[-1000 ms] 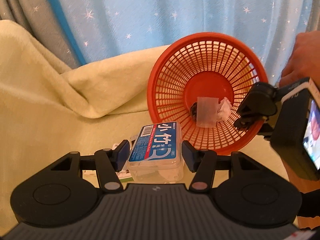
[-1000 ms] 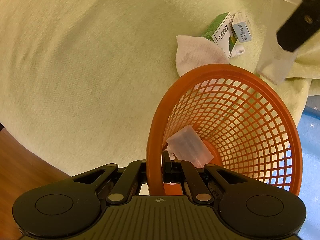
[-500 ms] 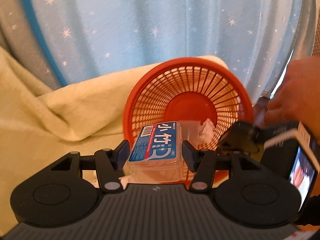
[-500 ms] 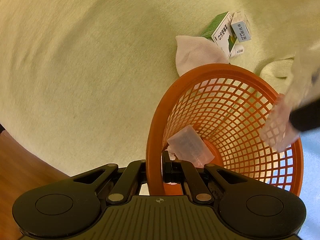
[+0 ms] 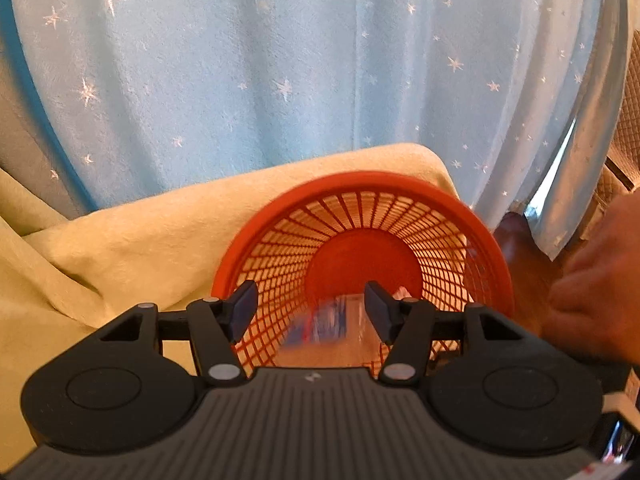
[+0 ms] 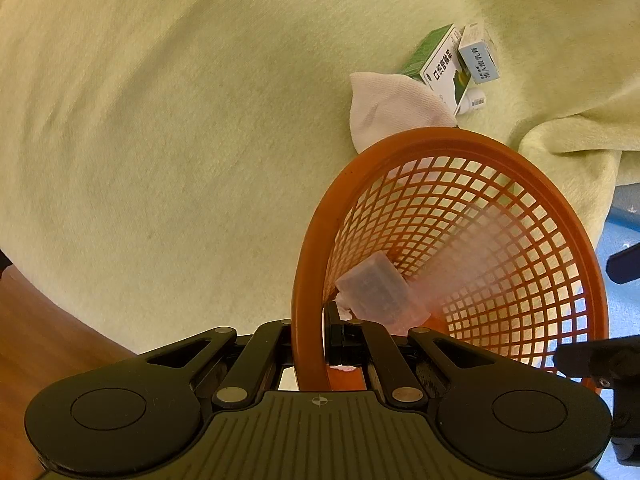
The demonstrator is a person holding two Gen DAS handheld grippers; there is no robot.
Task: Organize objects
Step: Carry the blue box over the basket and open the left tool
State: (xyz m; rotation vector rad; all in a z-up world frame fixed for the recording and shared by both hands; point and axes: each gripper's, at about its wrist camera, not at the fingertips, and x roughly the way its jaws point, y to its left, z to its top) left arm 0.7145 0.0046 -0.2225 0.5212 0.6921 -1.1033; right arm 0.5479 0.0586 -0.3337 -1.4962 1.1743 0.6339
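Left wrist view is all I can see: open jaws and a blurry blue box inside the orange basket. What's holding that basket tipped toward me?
Observer: The right gripper is shut on the basket at the near side of its rim.
Operator: Is anything else inside it?
Observer: A small clear container lies inside, right next to the gripped part of the rim.
Operator: What's lying out on the blanket?
Observer: Beyond the basket there is a white cloth, a green-and-white box, a grey-blue box and a small white bottle, all close together.
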